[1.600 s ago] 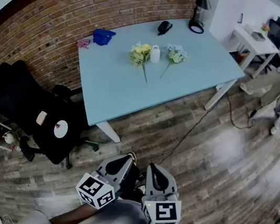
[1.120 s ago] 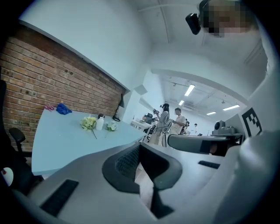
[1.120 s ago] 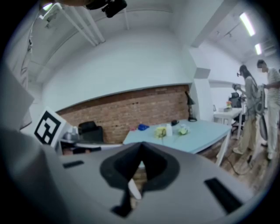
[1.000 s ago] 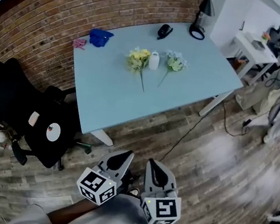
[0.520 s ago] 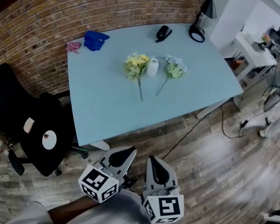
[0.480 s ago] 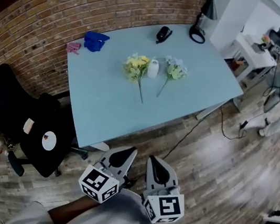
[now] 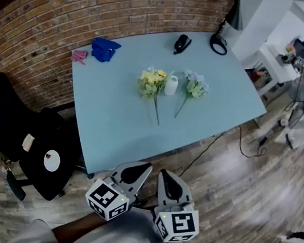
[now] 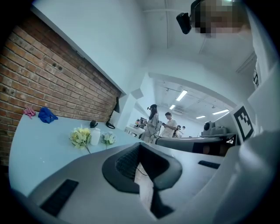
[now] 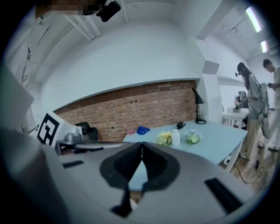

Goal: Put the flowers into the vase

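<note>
Plainly, nothing of the task is done yet. The vase (image 7: 171,85), small and white, stands upright near the middle of the tabletop (image 7: 112,120), and as far as the head view shows it holds nothing. The yellow flowers (image 7: 151,83) lie flat just to its left, with the stem running toward the near edge. The pale flowers (image 7: 194,85) lie flat just to its right, set the same way. Neither bunch is in the vase.

The left gripper (image 7: 143,168) and right gripper (image 7: 163,175) sit side by side close to the person's body, over the wooden floor (image 7: 235,178). They are short of the tabletop's near edge and well apart from the flowers. Each gripper's own view shows its jaws clenched together with nothing between them.

So the whole job looks to be ahead — reach the tabletop, part the jaws, take one bunch by its stem, stand it in the vase, then do the same with the other. The vase looks slight and narrow at the mouth, so it may tip as a stem goes in. The spare gripper could well be needed to steady it.
</note>
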Demonstrator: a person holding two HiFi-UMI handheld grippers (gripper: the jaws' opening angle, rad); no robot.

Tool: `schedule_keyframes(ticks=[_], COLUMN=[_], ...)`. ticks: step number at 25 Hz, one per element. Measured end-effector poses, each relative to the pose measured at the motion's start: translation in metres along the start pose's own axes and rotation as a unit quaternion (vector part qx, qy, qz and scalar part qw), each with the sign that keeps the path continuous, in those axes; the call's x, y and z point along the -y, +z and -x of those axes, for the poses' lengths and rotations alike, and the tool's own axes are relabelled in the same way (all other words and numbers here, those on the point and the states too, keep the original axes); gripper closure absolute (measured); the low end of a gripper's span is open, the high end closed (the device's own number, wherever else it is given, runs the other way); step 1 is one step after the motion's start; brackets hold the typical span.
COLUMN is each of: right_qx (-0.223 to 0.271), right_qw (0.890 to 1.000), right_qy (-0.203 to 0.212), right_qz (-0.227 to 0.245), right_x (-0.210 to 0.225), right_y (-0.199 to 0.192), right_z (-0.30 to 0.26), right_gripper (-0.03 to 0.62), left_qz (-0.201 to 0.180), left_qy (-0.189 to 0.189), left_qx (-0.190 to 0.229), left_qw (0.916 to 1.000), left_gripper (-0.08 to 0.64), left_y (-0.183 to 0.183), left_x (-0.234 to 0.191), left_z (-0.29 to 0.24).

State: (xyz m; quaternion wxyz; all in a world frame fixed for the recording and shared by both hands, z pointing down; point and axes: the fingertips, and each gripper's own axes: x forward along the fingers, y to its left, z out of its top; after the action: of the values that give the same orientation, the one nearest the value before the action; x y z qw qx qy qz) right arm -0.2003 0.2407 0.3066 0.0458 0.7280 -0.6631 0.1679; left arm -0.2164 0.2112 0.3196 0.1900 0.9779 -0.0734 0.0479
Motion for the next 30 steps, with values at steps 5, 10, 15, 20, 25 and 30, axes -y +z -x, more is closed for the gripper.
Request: schedule_keyframes(ticks=[5, 10, 15, 20, 25, 30], right_qx=[-0.008, -0.008, -0.013, -0.016, -0.015, -0.014], right_qw=[1.0, 1.0, 1.0, 1.0, 1.0, 1.0], right_qy=[-0.001, -0.005, -0.01, -0.014, -0.008, 0.002], right_qz=[0.001, 0.006, 0.012, 0.014, 0.008, -0.007], right_x=[-0.003, -0.008, -0.006, 0.006, 0.023, 0.049], right_y=[-0.001, 0.008, 0.009, 0.014, 0.022, 0.025], right_z=[-0.016, -0.025, -0.028, -0.036, -0.054, -0.078], right_gripper=[0.569, 0.569, 0.569, 0.569, 0.569, 0.568], left_qz=[0.001, 0.016, 0.022, 0.024, 0.011, -0.001], left_qy=[-0.003, -0.015, -0.014, -0.013, -0.004, 0.014], left_qx=[-0.004, 0.004, 0.011, 0.016, 0.016, 0.013], left_qw=[1.0, 0.9997, 0.9996, 0.9995, 0.9998, 0.9998], left_gripper=[0.541, 0.541, 0.541, 0.54, 0.54, 0.54], left_y=[-0.002, 0.007, 0.012, 0.017, 0.025, 0.033], left_x=[-0.015, -0.024, -0.031, -0.036, -0.047, -0.065], left_z=[0.0, 0.0, -0.003, -0.013, -0.03, -0.055])
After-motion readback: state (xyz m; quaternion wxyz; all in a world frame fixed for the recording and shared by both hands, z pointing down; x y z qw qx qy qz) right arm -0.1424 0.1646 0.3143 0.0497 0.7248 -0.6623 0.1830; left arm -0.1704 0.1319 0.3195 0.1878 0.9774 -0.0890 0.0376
